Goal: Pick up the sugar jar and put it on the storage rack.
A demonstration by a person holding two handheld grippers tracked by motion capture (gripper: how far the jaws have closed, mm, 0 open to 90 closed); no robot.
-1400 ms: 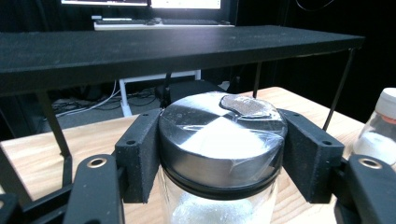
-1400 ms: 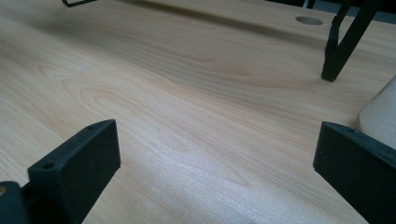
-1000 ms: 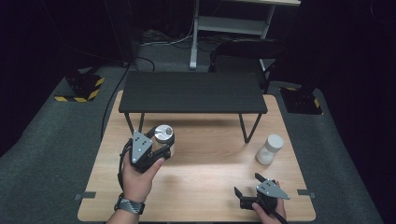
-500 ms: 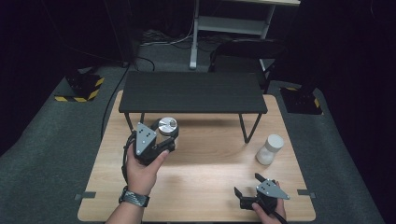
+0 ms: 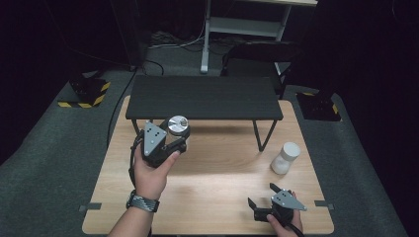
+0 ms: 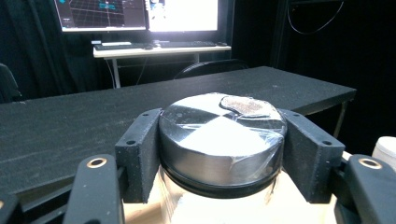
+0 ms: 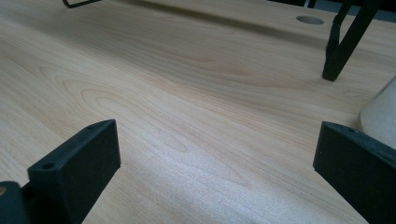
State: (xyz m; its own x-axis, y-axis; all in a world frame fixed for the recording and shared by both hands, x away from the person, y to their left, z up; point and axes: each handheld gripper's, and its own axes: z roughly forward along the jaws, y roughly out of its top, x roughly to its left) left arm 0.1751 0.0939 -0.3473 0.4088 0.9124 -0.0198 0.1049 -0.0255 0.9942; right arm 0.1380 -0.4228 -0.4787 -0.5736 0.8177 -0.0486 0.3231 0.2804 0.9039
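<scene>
A jar with a silver metal lid [image 5: 178, 125] hangs above the wooden table [image 5: 217, 168], just in front of the black shelf [image 5: 202, 97]. My left gripper [image 5: 174, 142] is shut on it. In the left gripper view both pads [image 6: 139, 149] press the sides of the lid [image 6: 223, 135], and a brownish patch shows on the lid's top. A white bottle [image 5: 286, 158] stands on the table at the right. Near the front right edge my right gripper [image 5: 262, 198] rests low with its jaws wide apart; its fingers [image 7: 77, 163] frame bare wood, and the white bottle [image 7: 379, 116] shows at the right edge.
The black shelf stands on thin metal legs [image 5: 262, 135] across the back half of the table. One leg [image 7: 343, 46] rises ahead in the right gripper view. Beyond the table are dark carpet, yellow-black floor markers [image 5: 88, 92] and a desk with monitors [image 6: 140, 14].
My left hand has lifted the jar and carried it a little toward the shelf. The right gripper has stayed where it was.
</scene>
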